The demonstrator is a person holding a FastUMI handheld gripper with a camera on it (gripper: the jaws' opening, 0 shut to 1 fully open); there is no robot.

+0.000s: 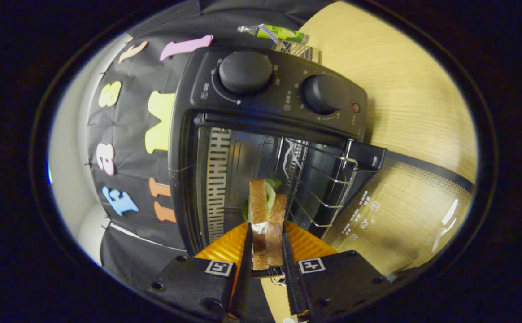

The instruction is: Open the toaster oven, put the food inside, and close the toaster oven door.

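Observation:
My gripper (266, 233) is shut on a sandwich (266, 211) of brown bread with green lettuce, both fingers pressing on its sides. The view is rolled to the side. The sandwich reaches into the mouth of the black toaster oven (270, 130), whose glass door (400, 211) hangs open toward the wooden table. A wire rack (328, 179) shows inside the cavity, just beyond the sandwich. Two round knobs (245, 72) sit on the oven's control panel.
The oven stands on a light wooden table (400, 80). A green tube (279, 32) lies beyond the oven by a small wire basket (299, 49). The black cloth booth wall (131, 148) stands close beside the oven.

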